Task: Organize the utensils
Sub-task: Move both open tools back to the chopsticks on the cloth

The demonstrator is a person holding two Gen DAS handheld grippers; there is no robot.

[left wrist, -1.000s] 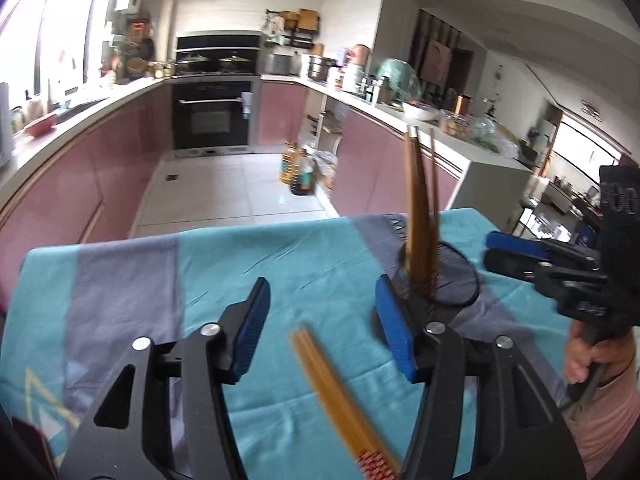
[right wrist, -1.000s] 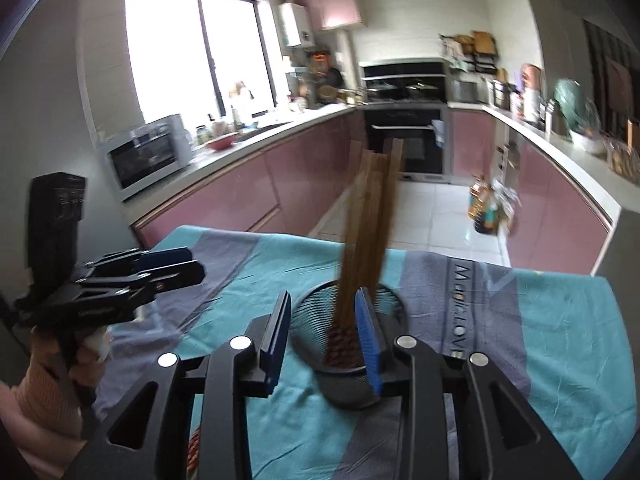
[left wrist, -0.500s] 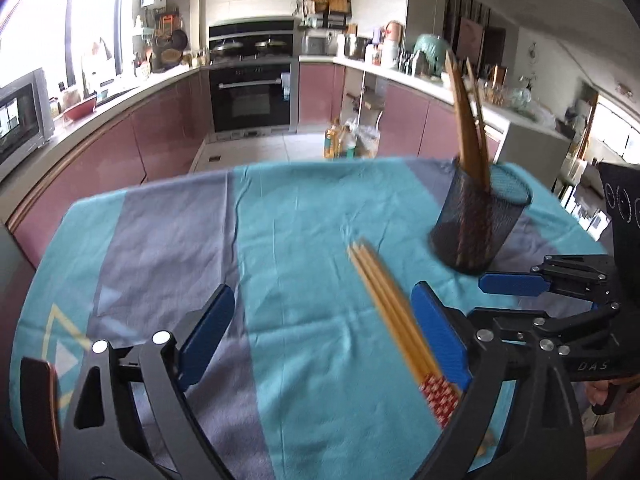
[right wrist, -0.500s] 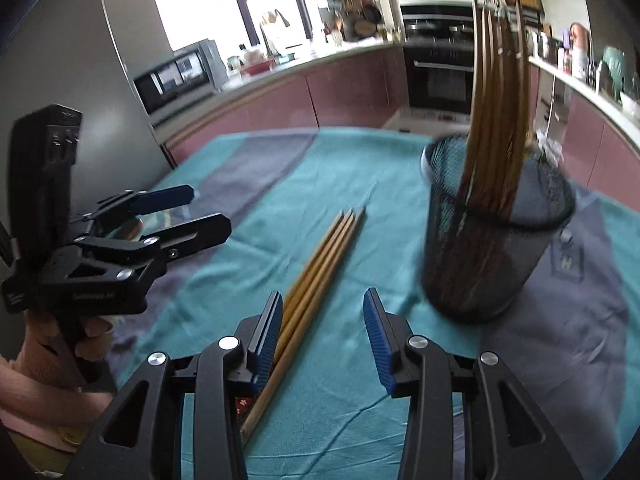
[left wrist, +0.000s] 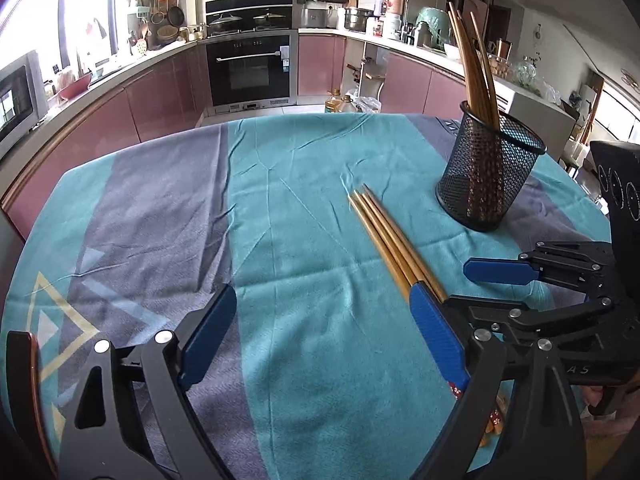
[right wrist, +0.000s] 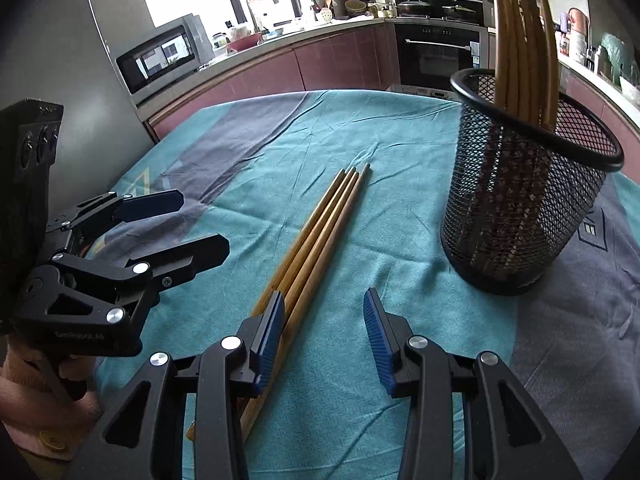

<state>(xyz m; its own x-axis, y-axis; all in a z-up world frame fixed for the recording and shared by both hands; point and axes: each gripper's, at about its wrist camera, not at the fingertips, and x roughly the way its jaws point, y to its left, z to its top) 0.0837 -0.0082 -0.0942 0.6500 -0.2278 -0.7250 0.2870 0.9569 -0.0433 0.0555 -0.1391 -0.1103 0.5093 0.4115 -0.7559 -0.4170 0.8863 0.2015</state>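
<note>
Several loose wooden chopsticks (left wrist: 384,232) (right wrist: 320,232) lie side by side on the teal cloth, tips pointing away from me. A black mesh cup (left wrist: 488,176) (right wrist: 520,200) stands upright to their right with several chopsticks in it. My left gripper (left wrist: 320,300) hovers wide open, with its right finger over the chopsticks' near ends and nothing between the pads. My right gripper (right wrist: 324,312) is partly open and empty, its left finger just above the bundle. Each gripper shows in the other's view, the right gripper (left wrist: 472,288) and the left gripper (right wrist: 200,224).
The table wears a teal and grey cloth (left wrist: 160,220). A dark chair back (left wrist: 24,360) rises at the near left edge. Pink kitchen cabinets, an oven (left wrist: 250,68) and a microwave (right wrist: 160,56) stand beyond the table. A sleeve shows at the lower left of the right wrist view.
Both grippers have come down and back from above the mesh cup toward the loose chopsticks. The left jaws have spread much wider; the right jaws opened slightly.
</note>
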